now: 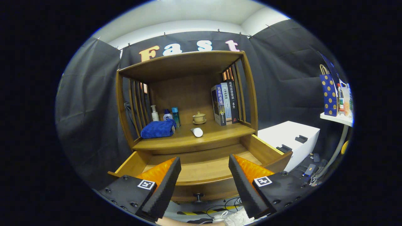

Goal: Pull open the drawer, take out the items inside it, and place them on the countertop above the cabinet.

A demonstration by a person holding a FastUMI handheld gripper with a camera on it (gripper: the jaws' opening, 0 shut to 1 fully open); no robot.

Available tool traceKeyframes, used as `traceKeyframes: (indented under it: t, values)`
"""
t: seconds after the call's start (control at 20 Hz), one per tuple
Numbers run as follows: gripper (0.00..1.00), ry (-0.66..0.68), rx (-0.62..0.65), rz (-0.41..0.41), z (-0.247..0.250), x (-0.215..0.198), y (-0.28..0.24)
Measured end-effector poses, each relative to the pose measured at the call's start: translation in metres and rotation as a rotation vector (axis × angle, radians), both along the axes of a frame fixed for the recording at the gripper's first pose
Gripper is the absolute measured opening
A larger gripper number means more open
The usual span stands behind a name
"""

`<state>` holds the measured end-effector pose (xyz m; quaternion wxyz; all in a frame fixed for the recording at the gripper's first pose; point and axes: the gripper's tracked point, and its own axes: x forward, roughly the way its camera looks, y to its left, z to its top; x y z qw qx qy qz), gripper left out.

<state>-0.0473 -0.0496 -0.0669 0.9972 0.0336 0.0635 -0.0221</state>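
The hand-held gripper (204, 175) hangs in front of a wooden cabinet with slatted sides (188, 125), its two fingers spread wide apart and holding nothing – between them only the wood of the drawer is seen. The wooden drawer (204, 169) is pulled out towards the fingers, and its small dark knob (198, 197) sits low on the front, at about 6 o'clock from the gap between the fingers. The part of the drawer floor that is visible looks bare; its near corners are hidden behind the fingers.

Above the drawer is the wooden counter (216, 133) of the cabinet, beyond the fingers at 12 o'clock. On it lies a small white cylinder-shaped tube (197, 132) on its side, near the front edge. At 9 o'clock from the tube rests a folded blue towel (158, 129). Behind the towel stand three things close together – a white pump bottle (154, 113), a small white bottle with a blue cap (167, 115) and a slim teal bottle (176, 116). At 12 o'clock from the tube is a pale lidded teacup on a saucer (199, 118). At 2 o'clock from the tube a row of upright books (225, 103) leans against the right side of the cabinet.

At 3 o'clock from the cabinet, well apart, stands a white box with dark handles (290, 138).
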Motion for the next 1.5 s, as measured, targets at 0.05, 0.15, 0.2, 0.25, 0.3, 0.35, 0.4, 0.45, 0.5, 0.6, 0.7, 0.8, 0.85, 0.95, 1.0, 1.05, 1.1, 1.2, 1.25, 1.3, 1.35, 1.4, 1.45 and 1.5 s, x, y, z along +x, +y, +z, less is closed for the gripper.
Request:
traceKeyframes:
  t: [0.05,0.15,0.2,0.25,0.3,0.35,0.4,0.45,0.5,0.6,0.7,0.8,0.85,0.95,1.0,1.05,1.1,1.2,1.25,1.3,1.35,1.4,1.45,1.5]
  values:
    - [0.98,0.006,-0.002,0.003,-0.007,-0.002,0.001]
    - [0.98,0.027,0.002,0.011,-0.025,-0.006,0.005]
    - [0.98,0.042,0.000,0.017,-0.036,-0.008,0.007]
    - [0.99,0.059,-0.009,0.017,-0.046,-0.009,0.008]
    - [0.99,0.075,-0.020,0.020,-0.056,-0.009,0.009]
    - [0.99,0.084,-0.029,0.023,-0.064,-0.009,0.011]
    - [0.99,0.093,-0.035,0.029,-0.070,-0.008,0.013]
    - [0.99,0.100,-0.039,0.032,-0.075,-0.006,0.015]
    - [0.99,0.104,-0.043,0.037,-0.078,-0.004,0.015]
    - [0.99,0.113,-0.052,0.033,-0.084,0.002,0.014]
    - [0.99,0.124,-0.054,0.032,-0.090,0.006,0.015]
    - [0.99,0.135,-0.049,0.031,-0.096,0.011,0.017]
    - [0.99,0.139,-0.045,0.039,-0.099,0.011,0.020]
    - [0.99,0.135,-0.050,0.042,-0.100,0.012,0.021]
    - [0.99,0.133,-0.049,0.045,-0.100,0.012,0.022]
    - [0.99,0.131,-0.048,0.047,-0.100,0.012,0.024]
    - [0.99,0.134,-0.052,0.053,-0.100,0.015,0.024]
    - [0.99,0.130,-0.071,0.058,-0.097,0.018,0.021]
    - [0.99,0.129,-0.079,0.054,-0.098,0.021,0.018]
    - [0.99,0.131,-0.083,0.046,-0.097,0.025,0.017]
    - [0.99,0.129,-0.080,0.036,-0.096,0.029,0.015]
    - [0.99,0.129,-0.075,0.030,-0.096,0.032,0.013]
    - [0.99,0.132,-0.065,0.034,-0.096,0.036,0.016]
    - [0.99,0.133,-0.062,0.033,-0.096,0.041,0.016]
